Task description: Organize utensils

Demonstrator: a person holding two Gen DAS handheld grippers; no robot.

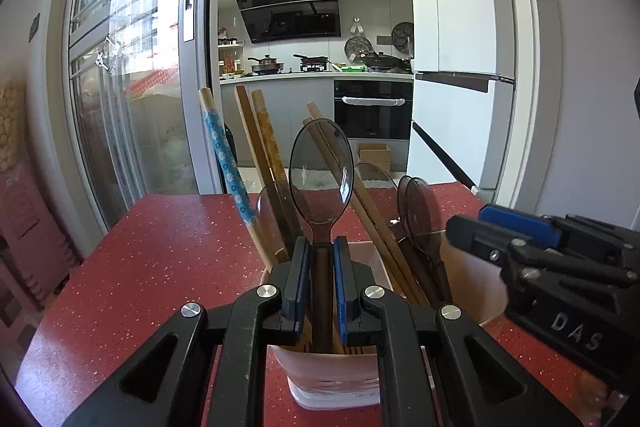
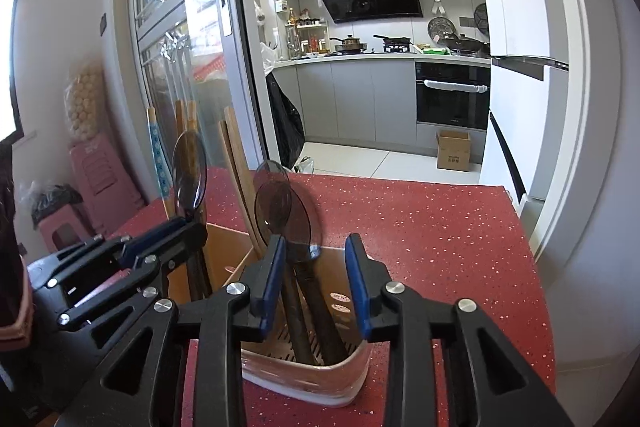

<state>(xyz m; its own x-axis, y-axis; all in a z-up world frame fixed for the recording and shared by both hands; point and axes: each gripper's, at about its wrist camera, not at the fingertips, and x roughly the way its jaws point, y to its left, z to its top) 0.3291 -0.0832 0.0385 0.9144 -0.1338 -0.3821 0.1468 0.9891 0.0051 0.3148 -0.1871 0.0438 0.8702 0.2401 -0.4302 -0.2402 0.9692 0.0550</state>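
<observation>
A beige utensil holder (image 1: 332, 383) stands on the red speckled table (image 1: 160, 267). It holds several wooden chopsticks (image 1: 256, 147) and dark translucent spoons (image 1: 416, 211). My left gripper (image 1: 321, 255) is shut on the handle of one spoon (image 1: 321, 171), bowl upward, with the handle reaching down into the holder. In the right wrist view my right gripper (image 2: 316, 267) stands over the holder (image 2: 304, 383) with its blue pads (image 2: 358, 283) apart. Another spoon (image 2: 286, 211) rests in the holder between them, not clamped. The left gripper (image 2: 160, 239) shows at the left, holding its spoon (image 2: 190, 171).
A glass sliding door (image 2: 180, 67) rises behind the table's left side, and pink stools (image 2: 96, 171) stand on the floor at the left. The table's far edge (image 2: 400, 179) faces a kitchen with a cardboard box (image 2: 454, 151) on the floor. A white fridge (image 1: 460, 107) stands at the right.
</observation>
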